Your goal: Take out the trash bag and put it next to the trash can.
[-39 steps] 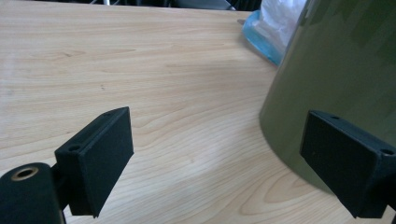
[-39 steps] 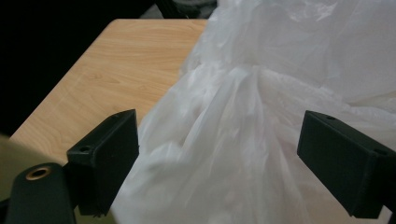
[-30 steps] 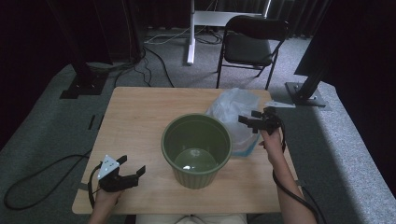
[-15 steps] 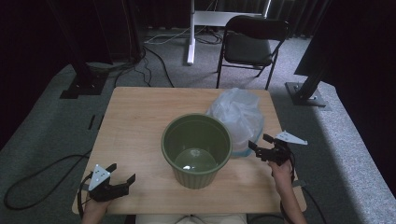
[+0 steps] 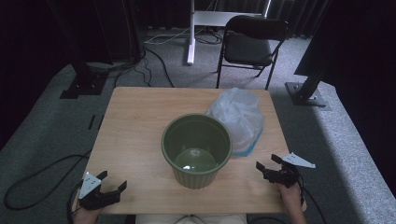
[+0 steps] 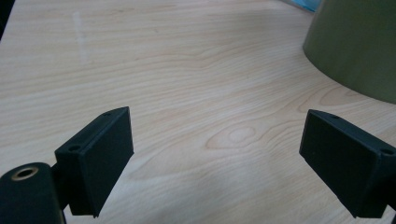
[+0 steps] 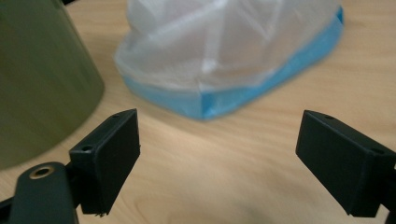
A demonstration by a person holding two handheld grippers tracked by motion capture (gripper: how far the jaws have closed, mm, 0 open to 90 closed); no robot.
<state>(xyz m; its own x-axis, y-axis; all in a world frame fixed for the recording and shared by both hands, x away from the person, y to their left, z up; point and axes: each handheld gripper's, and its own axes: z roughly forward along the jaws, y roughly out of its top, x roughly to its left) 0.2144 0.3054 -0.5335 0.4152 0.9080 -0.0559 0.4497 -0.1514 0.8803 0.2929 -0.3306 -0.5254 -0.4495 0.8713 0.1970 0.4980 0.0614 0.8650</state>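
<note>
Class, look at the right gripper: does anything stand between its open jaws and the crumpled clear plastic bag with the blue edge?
Nothing visible does. Bare wooden table separates the right gripper from the bag; the green pot stands aside.

A light wooden table (image 5: 140,121) stands on grey carpet (image 5: 46,121). Beyond its far edge sits a black folding chair (image 5: 252,44), and beside that rises a white metal post (image 5: 190,32) on a flat foot. Black cables (image 5: 154,51) trail across the floor, and dark stand bases (image 5: 81,84) rest near both far corners.
</note>
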